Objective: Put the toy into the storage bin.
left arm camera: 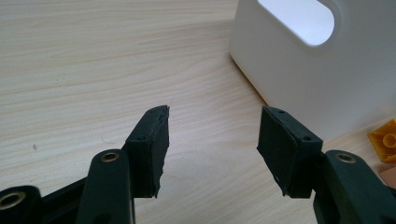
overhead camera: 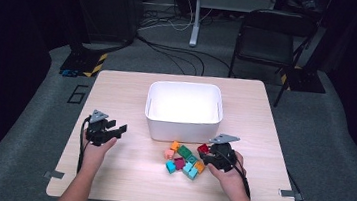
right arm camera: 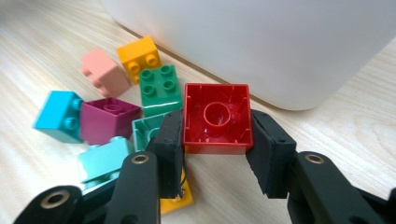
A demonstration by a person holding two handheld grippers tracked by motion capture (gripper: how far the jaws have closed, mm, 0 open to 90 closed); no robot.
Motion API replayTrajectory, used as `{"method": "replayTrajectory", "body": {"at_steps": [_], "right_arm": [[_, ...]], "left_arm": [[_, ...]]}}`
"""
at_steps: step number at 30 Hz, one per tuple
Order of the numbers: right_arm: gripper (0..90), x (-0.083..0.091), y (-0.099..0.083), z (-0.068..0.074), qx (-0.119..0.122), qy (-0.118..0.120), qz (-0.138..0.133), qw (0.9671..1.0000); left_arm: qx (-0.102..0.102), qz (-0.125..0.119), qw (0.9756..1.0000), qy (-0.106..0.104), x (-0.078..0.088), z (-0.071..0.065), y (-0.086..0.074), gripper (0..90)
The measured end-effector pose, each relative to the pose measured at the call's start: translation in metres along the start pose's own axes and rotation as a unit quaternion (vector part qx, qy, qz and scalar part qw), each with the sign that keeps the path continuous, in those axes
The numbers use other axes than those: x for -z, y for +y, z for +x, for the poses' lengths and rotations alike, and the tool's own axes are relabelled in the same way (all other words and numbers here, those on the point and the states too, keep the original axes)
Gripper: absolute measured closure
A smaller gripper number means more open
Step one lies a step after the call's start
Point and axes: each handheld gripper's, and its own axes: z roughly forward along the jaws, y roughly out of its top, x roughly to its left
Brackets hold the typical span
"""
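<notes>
The worktop (overhead camera: pixel 108 173) is a light wood surface carrying a white bin (overhead camera: pixel 184 110) near its centre; the bin is open-topped and rectangular, with a handle cut-out in the wall that shows in the left gripper view. A loose cluster of coloured bricks lies just in front of the bin's near wall, toward the person's right. The left tool (left arm camera: pixel 212 140) is released: its jaws stand apart with nothing between them, over bare worktop to the left of the bin. The right tool (right arm camera: pixel 215 154) is clenched on the red brick (right arm camera: pixel 217 117), one pad pressing each side, with the brick's hollow underside facing the camera; the brick sits at the right edge of the cluster, close to the bin's near wall. Behind it lie a green brick (right arm camera: pixel 160 89), an orange brick (right arm camera: pixel 138 55), a pink brick (right arm camera: pixel 103 71), a magenta brick (right arm camera: pixel 108 120) and a cyan brick (right arm camera: pixel 60 115)
</notes>
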Motion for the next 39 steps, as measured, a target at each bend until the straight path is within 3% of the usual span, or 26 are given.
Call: {"method": "replayTrajectory", "body": {"at_steps": [6, 20, 31, 39], "right_arm": [[58.4, 0.02, 0.009, -0.001, -0.006, 0.012, -0.009, 0.9999], [58.4, 0.056, 0.044, -0.001, 0.024, 0.042, -0.016, 0.9987], [58.4, 0.073, 0.071, -0.004, 0.034, 0.063, -0.023, 0.9972], [58.3, 0.081, 0.087, -0.003, 0.051, 0.057, -0.03, 0.9966]], "left_arm": [[-0.001, -0.002, 1.0, 0.001, 0.001, 0.0, 0.0, 42.9], [0.005, 0.007, 1.0, 0.001, -0.001, 0.003, 0.0, 40.7], [0.005, 0.013, 0.9999, 0.0, -0.003, 0.002, -0.001, 37.3], [0.002, 0.021, 0.9998, 0.006, -0.006, 0.002, -0.002, 31.9]]}}
